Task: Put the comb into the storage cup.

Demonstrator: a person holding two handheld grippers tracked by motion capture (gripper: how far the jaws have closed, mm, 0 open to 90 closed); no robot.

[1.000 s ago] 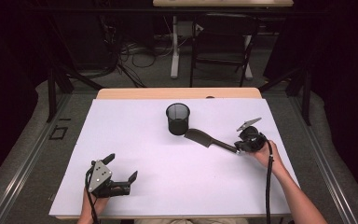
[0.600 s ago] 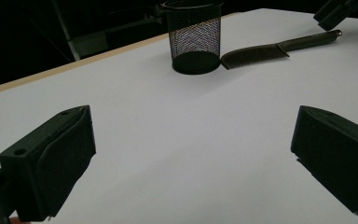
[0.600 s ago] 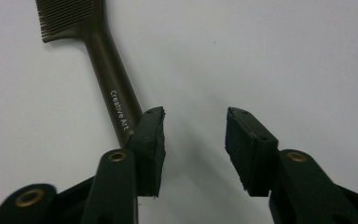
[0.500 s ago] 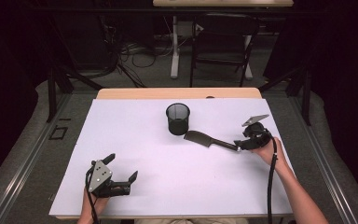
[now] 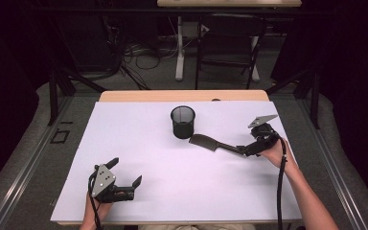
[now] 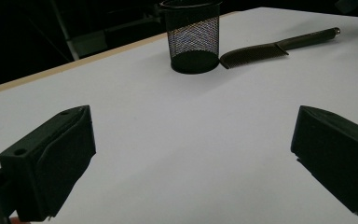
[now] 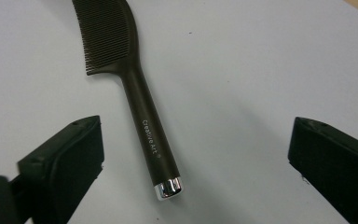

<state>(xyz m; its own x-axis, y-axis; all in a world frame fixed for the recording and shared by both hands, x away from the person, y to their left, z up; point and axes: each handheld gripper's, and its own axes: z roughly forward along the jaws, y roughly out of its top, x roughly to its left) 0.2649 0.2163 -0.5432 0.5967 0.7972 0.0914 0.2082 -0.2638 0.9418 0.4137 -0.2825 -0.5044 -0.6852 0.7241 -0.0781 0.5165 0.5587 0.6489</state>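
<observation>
Dark comb [image 5: 215,144] flat on the white sheet [image 5: 172,191], toothed end just beside the mesh cup [image 5: 182,121], handle stretching away from the cup toward the right gripper [image 5: 247,149]. Jaws there just opened wide, handle end lying loose between them. Left gripper [image 5: 124,181] well apart from the cup near the sheet's front edge, jaws spread, bare sheet between.

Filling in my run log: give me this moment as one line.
right gripper: jaws just opened, off comb | comb: flat on table, beside mesh cup | left gripper: open, idle
</observation>
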